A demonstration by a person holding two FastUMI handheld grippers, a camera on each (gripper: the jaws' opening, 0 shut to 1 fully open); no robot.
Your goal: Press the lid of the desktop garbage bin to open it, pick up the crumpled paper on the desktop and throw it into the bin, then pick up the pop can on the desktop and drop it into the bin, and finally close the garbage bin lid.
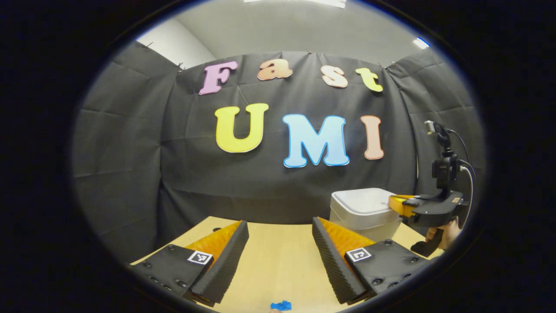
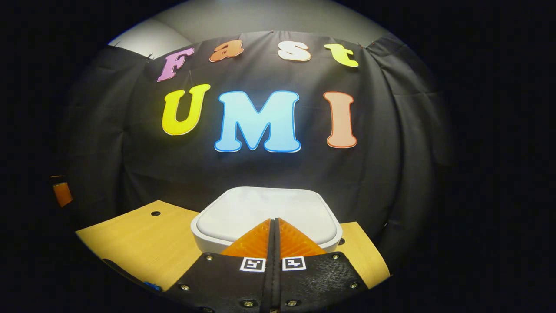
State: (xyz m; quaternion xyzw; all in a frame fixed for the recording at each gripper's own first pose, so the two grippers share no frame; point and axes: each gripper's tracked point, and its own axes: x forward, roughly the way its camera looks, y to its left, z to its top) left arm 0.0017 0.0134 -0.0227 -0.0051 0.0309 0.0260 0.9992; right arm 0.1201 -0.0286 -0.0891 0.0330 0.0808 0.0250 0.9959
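Fingers of the right gripper (image 2: 274, 222) are pressed together with nothing between them, tips poised over the near edge of the bin's closed lid (image 2: 265, 208), which lies straight ahead and just below. Pressing down likely comes next. The left gripper (image 1: 280, 243) is spread wide over the desktop (image 1: 278, 261), the garbage bin (image 1: 362, 208) off to its right and farther away.

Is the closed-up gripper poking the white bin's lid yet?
Cannot tell. In the right gripper view the right gripper, fingers together, overlaps the bin lid, hiding any gap. In the left gripper view its tip meets the lid's edge.
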